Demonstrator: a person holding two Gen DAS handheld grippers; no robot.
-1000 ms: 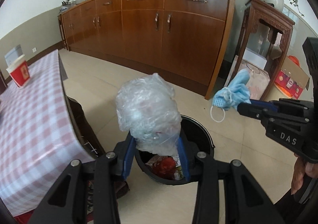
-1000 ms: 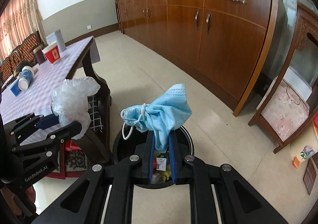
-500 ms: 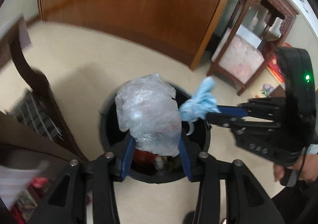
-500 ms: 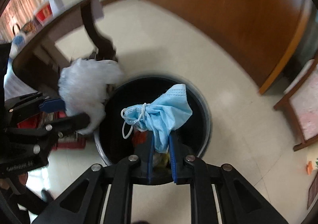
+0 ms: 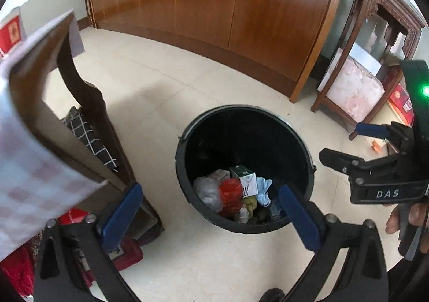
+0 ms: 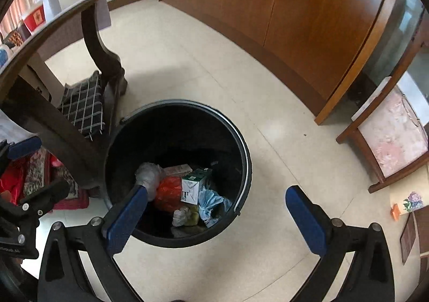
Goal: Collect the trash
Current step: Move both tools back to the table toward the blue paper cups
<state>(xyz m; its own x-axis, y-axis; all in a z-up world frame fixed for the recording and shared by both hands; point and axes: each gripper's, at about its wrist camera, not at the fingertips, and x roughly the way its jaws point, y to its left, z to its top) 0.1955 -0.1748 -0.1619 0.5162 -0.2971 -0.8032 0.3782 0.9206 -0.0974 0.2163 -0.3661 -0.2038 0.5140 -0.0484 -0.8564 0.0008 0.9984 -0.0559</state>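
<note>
A black bin (image 5: 187,125) stands on the tiled floor below both grippers. Among its rubbish lie a clear plastic bag (image 5: 207,190), a blue face mask (image 5: 264,190), a red wrapper and a small carton. My left gripper (image 5: 210,188) hangs over the bin's near rim, its jaws opening wide with nothing between them. My right gripper (image 5: 346,141) shows at the right, held by a hand. In the right wrist view the bin (image 6: 241,141) holds the bag (image 6: 150,173) and the mask (image 6: 210,200); the right gripper (image 6: 216,190) is opening, empty, and the left gripper (image 6: 43,168) is at the left edge.
A dark wooden table (image 5: 80,79) with a pink checked cloth stands close to the bin's left, with a checked cushion (image 6: 83,103) under it. A long wooden sideboard (image 5: 241,12) lines the far wall. A carved side stand (image 5: 375,60) stands at the right.
Both grippers have sunk towards the bin and opened. The plastic bag left the left gripper and the mask left the right one; both now lie in the bin.
</note>
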